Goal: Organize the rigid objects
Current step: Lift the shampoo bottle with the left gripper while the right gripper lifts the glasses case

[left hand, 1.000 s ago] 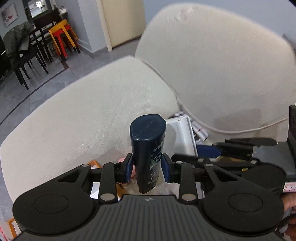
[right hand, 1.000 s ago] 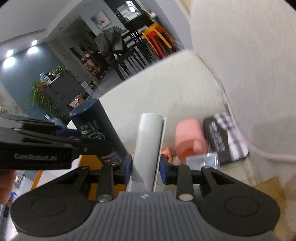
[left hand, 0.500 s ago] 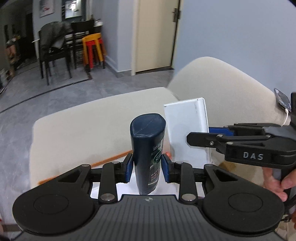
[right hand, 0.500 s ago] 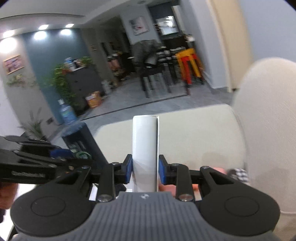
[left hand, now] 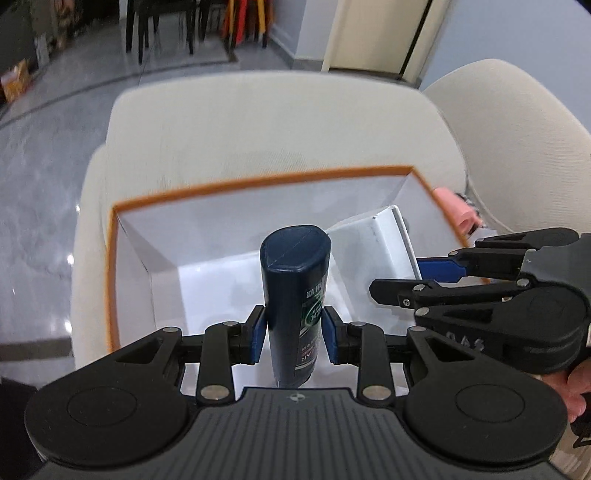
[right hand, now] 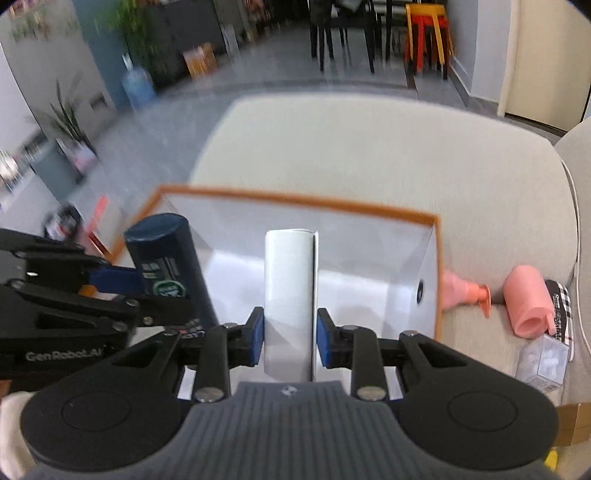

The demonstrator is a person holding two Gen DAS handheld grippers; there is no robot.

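My left gripper (left hand: 294,334) is shut on a dark blue bottle (left hand: 293,291) with a green label, held upright above a white box with an orange rim (left hand: 258,179) that sits on a cream sofa. My right gripper (right hand: 290,338) is shut on a flat white box (right hand: 290,295), also over that open orange-rimmed box (right hand: 303,201). In the left wrist view the right gripper (left hand: 424,275) and its white box (left hand: 373,251) hang to the right of the bottle. In the right wrist view the left gripper (right hand: 110,291) and the bottle (right hand: 166,262) are at the left.
Beside the orange-rimmed box on the sofa seat (right hand: 369,147) lie a pink cup (right hand: 528,306), a pink funnel-shaped piece (right hand: 469,291), a checked pouch (right hand: 561,306) and a small clear packet (right hand: 543,362). The sofa back (left hand: 517,129) rises at the right. Chairs and stools (right hand: 424,33) stand across the grey floor.
Both grippers swung from the sofa's seat corner to above the orange-rimmed box, each keeping its grip. The box, barely seen before, now fills the middle of both views.
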